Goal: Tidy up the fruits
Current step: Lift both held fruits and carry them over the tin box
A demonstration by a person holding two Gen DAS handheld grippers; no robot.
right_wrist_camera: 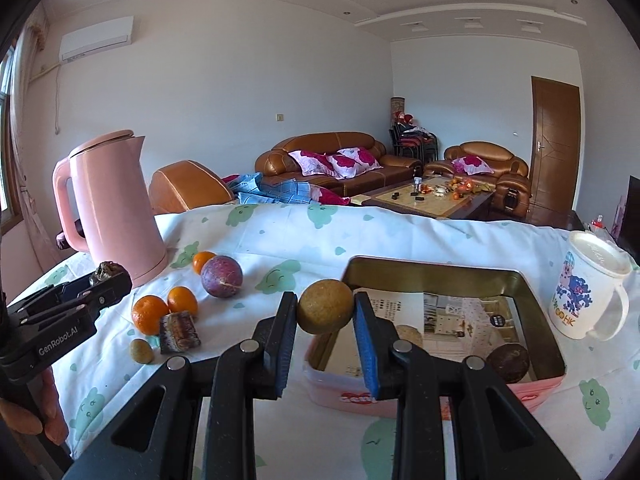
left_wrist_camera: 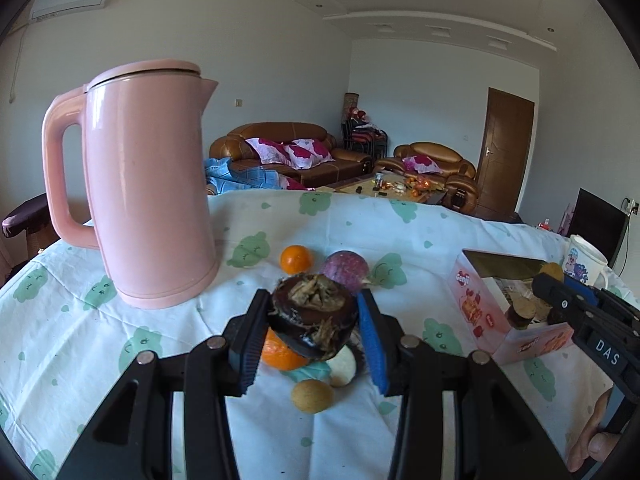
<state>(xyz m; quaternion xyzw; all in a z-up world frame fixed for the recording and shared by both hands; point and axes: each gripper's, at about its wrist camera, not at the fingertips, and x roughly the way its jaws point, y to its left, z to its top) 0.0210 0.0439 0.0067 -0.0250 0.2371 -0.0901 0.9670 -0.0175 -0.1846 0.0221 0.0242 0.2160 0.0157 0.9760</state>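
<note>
holding a round brown fruit (right_wrist_camera: 325,306) pinched between closed fingers, the right gripper (right_wrist_camera: 325,312) hangs at the pink tin's (right_wrist_camera: 440,400) near rim; best carry it inside before letting go. the left gripper (left_wrist_camera: 314,320) clamps a dark, husky fruit (left_wrist_camera: 314,316) above the oranges (right_wrist_camera: 149,314).

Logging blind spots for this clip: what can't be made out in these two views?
- Left wrist view: the orange under the dark fruit is mostly hidden by it and the left gripper.
- Right wrist view: the box floor near us is blocked by the right gripper and its brown fruit.
- Both views: items on the far coffee table are too small to identify.
</note>
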